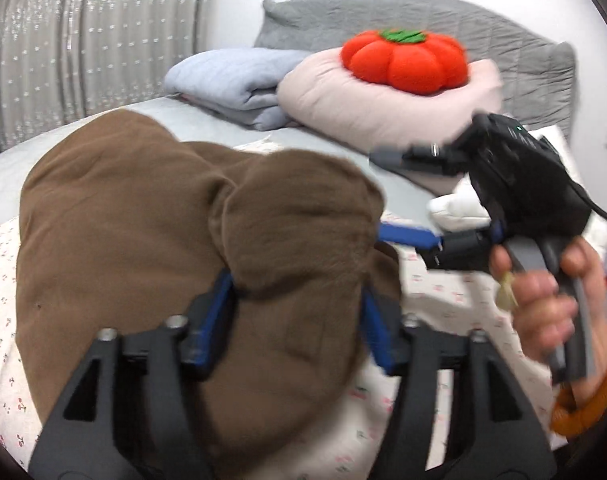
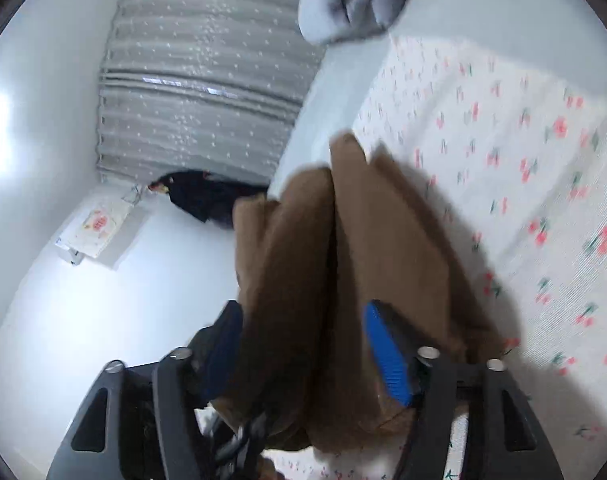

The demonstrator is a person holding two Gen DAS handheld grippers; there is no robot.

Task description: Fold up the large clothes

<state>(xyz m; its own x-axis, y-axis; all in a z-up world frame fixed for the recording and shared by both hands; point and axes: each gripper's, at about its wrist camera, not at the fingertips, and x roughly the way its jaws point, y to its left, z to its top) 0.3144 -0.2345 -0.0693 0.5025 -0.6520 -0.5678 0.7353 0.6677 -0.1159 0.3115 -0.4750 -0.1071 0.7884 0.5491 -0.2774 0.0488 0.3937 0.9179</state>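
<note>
A large brown garment (image 1: 143,220) lies bunched on the cherry-print bed cover (image 1: 443,320). My left gripper (image 1: 297,312) has its blue pads wide apart with a thick fold of the garment draped between them. The right gripper (image 1: 383,196) shows at the right of the left wrist view with fingers spread; its lower blue finger (image 1: 407,236) reaches the garment's edge. In the right wrist view the brown garment (image 2: 343,260) hangs bunched between my right gripper's (image 2: 303,344) separated blue pads, above the cover (image 2: 523,180).
A folded pale blue blanket (image 1: 231,80), a pink pillow (image 1: 383,100) with a red tomato-shaped cushion (image 1: 403,60), and a grey headboard (image 1: 423,12) are at the far end. Grey curtains (image 2: 203,72) and a white floor (image 2: 103,300) are beside the bed.
</note>
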